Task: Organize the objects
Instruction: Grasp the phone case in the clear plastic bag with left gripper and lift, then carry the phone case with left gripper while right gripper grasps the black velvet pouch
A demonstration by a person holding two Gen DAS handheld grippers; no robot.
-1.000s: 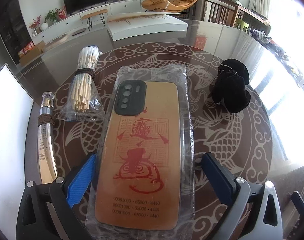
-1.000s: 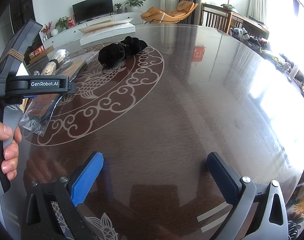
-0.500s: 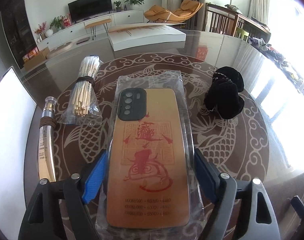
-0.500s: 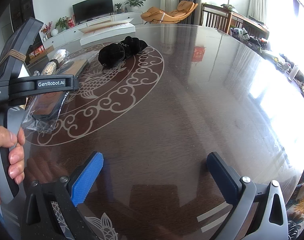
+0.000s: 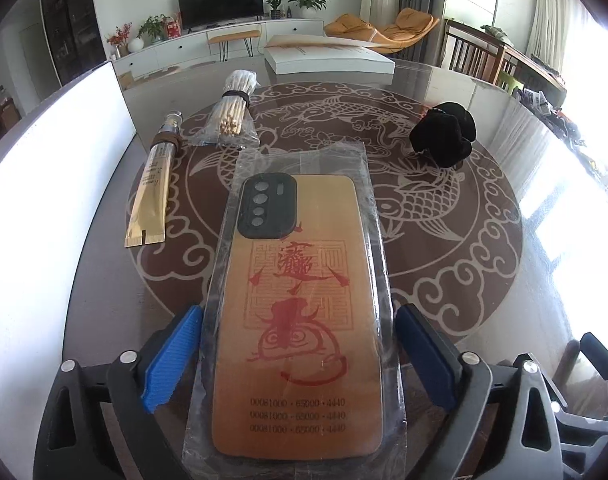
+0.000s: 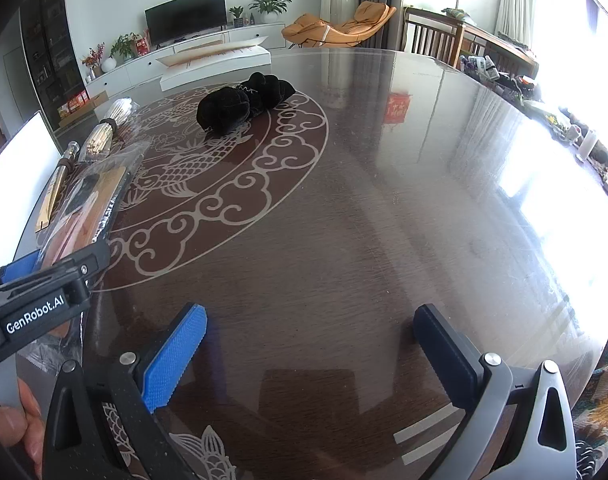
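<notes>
My left gripper (image 5: 297,354) is shut on an orange phone case in a clear plastic bag (image 5: 299,312), held lifted above the table; it also shows at the left of the right wrist view (image 6: 91,204). A gold tube (image 5: 151,196), a bagged bundle of sticks (image 5: 233,114) and a black cloth bundle (image 5: 444,136) lie on the glass-topped table (image 5: 484,280). My right gripper (image 6: 310,354) is open and empty over bare table, to the right of the left gripper.
A white board (image 5: 43,184) stands along the table's left edge. A flat white box (image 5: 328,58) lies at the far side. Chairs and clutter stand beyond the right edge (image 6: 504,76).
My left gripper closed on the bagged phone case and lifted it up and back from the table. The right gripper has stayed still.
</notes>
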